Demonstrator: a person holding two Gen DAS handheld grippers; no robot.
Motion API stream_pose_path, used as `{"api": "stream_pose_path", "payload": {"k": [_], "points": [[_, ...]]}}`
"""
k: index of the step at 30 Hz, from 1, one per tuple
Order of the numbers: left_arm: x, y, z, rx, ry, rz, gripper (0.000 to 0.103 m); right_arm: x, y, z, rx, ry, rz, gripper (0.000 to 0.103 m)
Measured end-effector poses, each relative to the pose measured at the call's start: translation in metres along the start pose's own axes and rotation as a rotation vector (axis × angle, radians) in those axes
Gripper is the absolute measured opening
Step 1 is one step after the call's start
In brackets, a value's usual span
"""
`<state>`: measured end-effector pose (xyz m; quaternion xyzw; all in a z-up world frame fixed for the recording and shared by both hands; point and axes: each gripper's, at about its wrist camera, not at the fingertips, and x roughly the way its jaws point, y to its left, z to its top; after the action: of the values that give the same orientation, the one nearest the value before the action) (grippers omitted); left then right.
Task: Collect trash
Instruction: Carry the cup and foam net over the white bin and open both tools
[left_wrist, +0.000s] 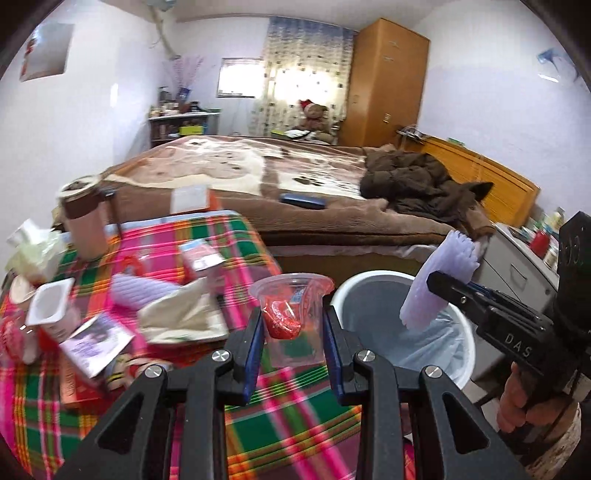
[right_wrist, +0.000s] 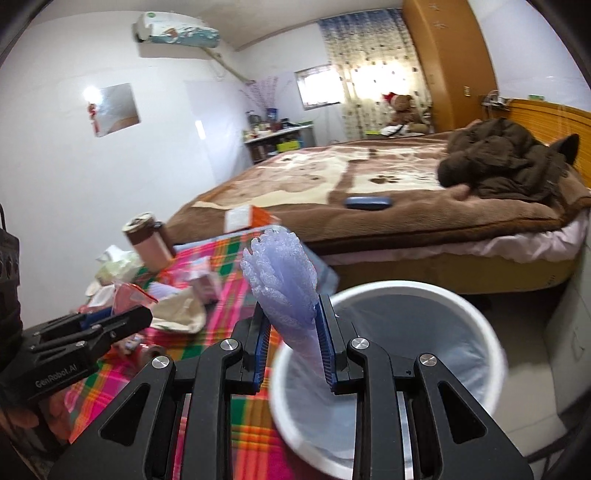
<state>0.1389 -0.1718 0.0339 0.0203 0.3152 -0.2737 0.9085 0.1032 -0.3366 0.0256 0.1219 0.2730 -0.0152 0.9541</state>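
Note:
My left gripper is shut on a clear plastic cup with a red wrapper inside, held at the table's right edge beside the white trash bin. My right gripper is shut on a purple foam net sleeve and holds it upright over the bin's rim; the sleeve also shows in the left wrist view. The bin is lined with a clear bag. More trash lies on the plaid tablecloth: a white yogurt cup, a beige wrapper, a small pink carton.
A brown-lidded tumbler and tissue pack stand at the table's far left. The bed with a brown jacket lies behind. A grey cabinet stands right of the bin.

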Motion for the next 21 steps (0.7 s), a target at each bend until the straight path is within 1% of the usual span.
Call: {"api": "stream_pose_path", "payload": {"k": [5, 11, 15, 20, 21], "points": [[0.021, -0.028, 0.005, 0.04, 0.021, -0.045, 0.032, 0.004, -0.021, -0.002, 0.011, 0.034, -0.065, 0.025], [0.049, -0.057, 0.006, 0.073, 0.069, -0.093, 0.032, 0.019, -0.051, -0.011, 0.047, 0.106, -0.122, 0.025], [0.064, -0.069, 0.003, 0.099, 0.099, -0.101, 0.032, 0.027, -0.065, -0.02, 0.075, 0.164, -0.127, 0.026], [0.081, -0.079, -0.002, 0.112, 0.149, -0.113, 0.032, 0.032, -0.078, -0.026, 0.108, 0.213, -0.14, 0.029], [0.082, -0.079, -0.003, 0.112, 0.152, -0.112, 0.034, 0.032, -0.079, -0.027, 0.114, 0.224, -0.137, 0.029]]}}
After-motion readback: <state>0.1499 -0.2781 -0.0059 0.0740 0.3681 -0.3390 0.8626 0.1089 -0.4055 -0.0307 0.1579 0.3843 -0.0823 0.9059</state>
